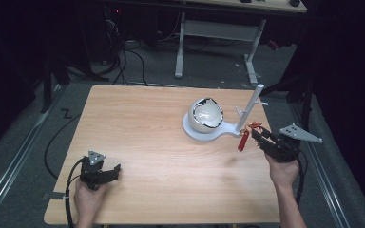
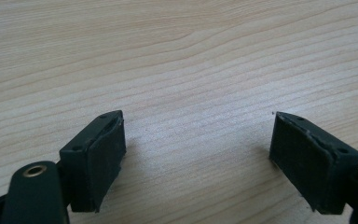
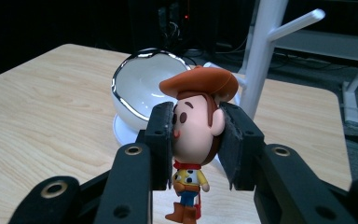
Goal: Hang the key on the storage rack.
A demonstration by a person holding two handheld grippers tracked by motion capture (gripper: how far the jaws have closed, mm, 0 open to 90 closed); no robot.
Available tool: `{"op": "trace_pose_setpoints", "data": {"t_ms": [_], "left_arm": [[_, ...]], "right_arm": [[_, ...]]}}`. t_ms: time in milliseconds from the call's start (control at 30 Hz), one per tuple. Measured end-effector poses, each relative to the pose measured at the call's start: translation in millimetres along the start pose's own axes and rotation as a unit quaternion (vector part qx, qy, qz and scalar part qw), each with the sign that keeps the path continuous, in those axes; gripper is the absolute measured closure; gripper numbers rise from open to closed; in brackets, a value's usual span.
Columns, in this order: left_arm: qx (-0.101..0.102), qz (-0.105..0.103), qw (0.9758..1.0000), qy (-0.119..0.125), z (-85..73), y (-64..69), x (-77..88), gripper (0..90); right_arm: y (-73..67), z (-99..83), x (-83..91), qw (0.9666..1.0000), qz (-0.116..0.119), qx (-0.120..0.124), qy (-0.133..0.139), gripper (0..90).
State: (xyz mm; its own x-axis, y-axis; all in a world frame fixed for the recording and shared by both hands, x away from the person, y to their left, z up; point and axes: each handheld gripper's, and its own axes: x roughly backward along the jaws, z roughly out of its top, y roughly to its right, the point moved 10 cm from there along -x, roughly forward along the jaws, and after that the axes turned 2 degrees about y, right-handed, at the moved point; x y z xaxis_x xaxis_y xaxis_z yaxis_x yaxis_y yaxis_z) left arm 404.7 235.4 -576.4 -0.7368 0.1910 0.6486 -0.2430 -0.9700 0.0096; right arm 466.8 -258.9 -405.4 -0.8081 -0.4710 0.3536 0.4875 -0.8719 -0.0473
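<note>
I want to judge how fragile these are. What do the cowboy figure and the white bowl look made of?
Cowboy figure: probably moulded plastic or vinyl; smooth, matte, evenly coloured surfaces. White bowl: glossy, with a reflective dark rim, so possibly glazed ceramic or hard plastic; the look leaves it open.

A pale wooden bench (image 1: 161, 142) carries a white stand (image 1: 209, 132) near its far right corner. On the stand's base sits a white bowl (image 1: 206, 115), with a pegged post (image 1: 250, 108) beside it.

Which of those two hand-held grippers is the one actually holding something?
The right hand-held gripper: its jaws clamp the head of a cowboy figurine. The left hand-held gripper gapes open over the bare wooden table.
</note>
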Motion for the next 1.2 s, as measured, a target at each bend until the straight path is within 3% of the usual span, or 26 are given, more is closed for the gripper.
{"op": "trace_pose_setpoints", "data": {"t_ms": [700,1200], "left_arm": [[0.000,0.000,1.0000,0.000,0.0,0.0,0.0,18.7],[0.000,0.000,1.0000,0.000,0.0,0.0,0.0,18.7]], "right_arm": [[34.7,33.0,10.3,0.9989,-0.030,-0.022,0.029,67.2],[48.7,53.1,7.7,0.9976,-0.051,-0.026,0.038,67.2]]}}
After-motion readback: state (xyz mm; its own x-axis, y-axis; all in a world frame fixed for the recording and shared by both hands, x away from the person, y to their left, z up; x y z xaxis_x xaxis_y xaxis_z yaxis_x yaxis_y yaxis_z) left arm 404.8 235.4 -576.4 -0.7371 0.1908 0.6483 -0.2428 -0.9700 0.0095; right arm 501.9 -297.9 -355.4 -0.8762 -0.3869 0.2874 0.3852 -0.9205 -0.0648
